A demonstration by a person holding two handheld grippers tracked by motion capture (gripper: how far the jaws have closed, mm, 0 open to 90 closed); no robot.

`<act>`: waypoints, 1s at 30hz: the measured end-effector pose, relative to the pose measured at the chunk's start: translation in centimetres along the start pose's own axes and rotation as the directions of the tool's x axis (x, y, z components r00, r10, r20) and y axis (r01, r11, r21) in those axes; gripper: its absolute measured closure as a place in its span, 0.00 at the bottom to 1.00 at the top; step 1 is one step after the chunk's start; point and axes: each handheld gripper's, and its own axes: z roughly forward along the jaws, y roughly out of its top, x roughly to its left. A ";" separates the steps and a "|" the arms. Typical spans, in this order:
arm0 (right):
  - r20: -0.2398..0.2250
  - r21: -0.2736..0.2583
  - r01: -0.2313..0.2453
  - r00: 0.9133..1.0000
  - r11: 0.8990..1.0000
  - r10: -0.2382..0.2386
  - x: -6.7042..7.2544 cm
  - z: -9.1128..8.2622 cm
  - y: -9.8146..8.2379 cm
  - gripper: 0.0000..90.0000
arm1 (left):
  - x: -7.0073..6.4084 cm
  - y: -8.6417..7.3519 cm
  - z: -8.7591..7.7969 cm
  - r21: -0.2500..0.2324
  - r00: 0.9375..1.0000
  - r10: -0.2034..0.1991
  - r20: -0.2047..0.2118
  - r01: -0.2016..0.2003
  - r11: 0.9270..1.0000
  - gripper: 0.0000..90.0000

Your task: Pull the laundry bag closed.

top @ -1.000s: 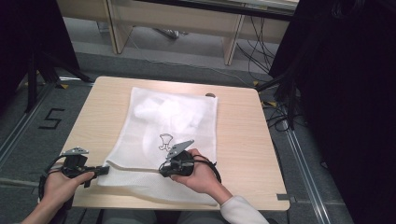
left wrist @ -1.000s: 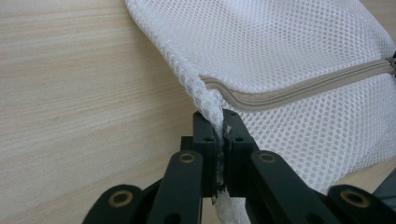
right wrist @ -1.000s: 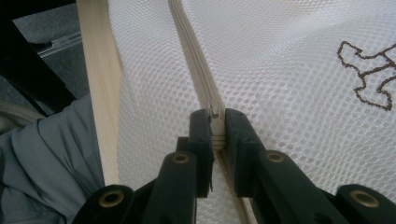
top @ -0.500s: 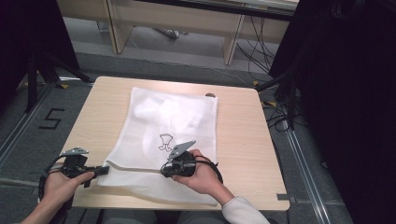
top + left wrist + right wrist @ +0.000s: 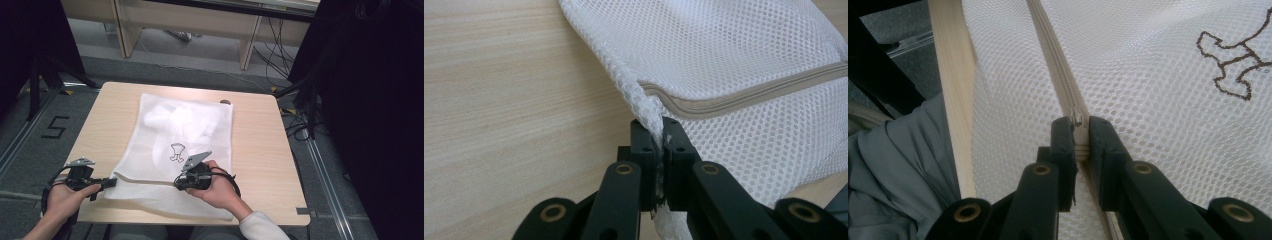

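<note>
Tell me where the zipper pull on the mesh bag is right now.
The zipper pull sits pinched in the right gripper, on the zipper line near the table's front edge in the high view, just below the mesh bag's brown outline print.

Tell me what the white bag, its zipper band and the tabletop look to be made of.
White bag: soft synthetic mesh by the look, matte, with an even grid of small holes and limp folds. Zipper band: beige woven tape, probably fabric, slightly ribbed; what the teeth are made of I cannot tell. Tabletop: pale wood grain, smooth and flat, likely laminate rather than solid wood, though the look leaves that open.
</note>
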 end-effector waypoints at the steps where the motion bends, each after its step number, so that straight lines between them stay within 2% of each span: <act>1: 0.007 -0.007 0.002 1.000 1.000 -0.002 0.0 0.0 0.0 0.92 | 0.0 0.0 0.0 -0.001 1.000 -0.003 0.001 0.003 1.000 0.95; 3: -0.013 -0.012 0.003 1.000 1.000 -0.003 0.0 -0.1 0.0 0.92 | 0.0 0.0 0.0 -0.003 1.000 -0.003 0.000 0.003 1.000 0.95; 5: 0.005 -0.006 0.000 1.000 1.000 0.000 -0.1 -0.2 -0.1 0.92 | 0.0 0.0 0.0 0.000 1.000 -0.003 0.000 0.003 1.000 0.95; 7: -0.007 -0.008 0.011 1.000 1.000 -0.011 -0.1 -0.2 -0.2 0.92 | 0.0 0.0 0.0 -0.001 1.000 -0.002 -0.004 0.001 1.000 0.95; 8: -0.013 -0.005 0.010 1.000 1.000 -0.010 -0.2 -0.2 -0.2 0.92 | 0.1 0.0 -0.1 0.014 1.000 0.007 0.001 -0.007 1.000 0.95; 10: -0.005 -0.005 -0.009 1.000 1.000 0.009 -0.1 -0.3 -0.3 0.92 | 0.2 0.0 -0.1 0.019 1.000 0.011 0.001 -0.011 1.000 0.95; 11: -0.009 -0.011 -0.016 1.000 1.000 0.016 -0.1 -0.3 -0.3 0.92 | 0.1 0.0 0.0 0.006 1.000 -0.003 0.003 0.003 1.000 0.95; 13: -0.010 -0.012 0.005 1.000 1.000 -0.005 -0.1 -0.3 -0.4 0.92 | 0.1 0.0 0.0 0.008 1.000 -0.001 0.002 0.001 1.000 0.95; 14: -0.013 -0.008 0.010 1.000 1.000 -0.010 -0.2 -0.3 -0.4 0.92 | 0.3 0.1 -0.2 0.034 1.000 0.027 0.001 -0.027 0.999 0.95; 15: -0.011 -0.012 0.006 1.000 1.000 -0.006 -0.1 -0.4 -0.4 0.92 | 0.2 0.0 -0.1 0.018 1.000 0.012 -0.002 -0.011 1.000 0.95; 16: -0.008 -0.011 0.007 1.000 1.000 -0.007 -0.1 -0.4 -0.5 0.92 | 0.3 0.1 -0.2 0.029 1.000 0.023 0.000 -0.023 0.999 0.95; 18: -0.001 -0.009 0.014 1.000 1.000 -0.014 -0.2 -0.5 -0.5 0.92 | 0.2 0.0 -0.1 0.019 1.000 0.011 -0.002 -0.011 1.000 0.95; 19: 0.002 -0.012 0.012 1.000 1.000 -0.012 -0.2 -0.5 -0.5 0.92 | 0.3 0.1 -0.2 0.031 1.000 0.022 0.000 -0.022 0.999 0.95; 22: -0.008 -0.011 0.002 1.000 1.000 -0.002 -0.2 -0.6 -0.6 0.92 | 0.3 0.1 -0.2 0.031 1.000 0.023 0.000 -0.023 0.999 0.95; 24: 0.008 -0.002 0.009 1.000 1.000 -0.009 -0.3 -0.7 -0.7 0.92 | 0.2 0.1 -0.2 0.026 1.000 0.018 -0.001 -0.018 1.000 0.95; 30: -0.002 -0.008 0.006 1.000 1.000 -0.006 -0.3 -0.7 -0.8 0.92 | 0.3 0.1 -0.2 0.027 1.000 0.019 -0.002 -0.019 0.999 0.95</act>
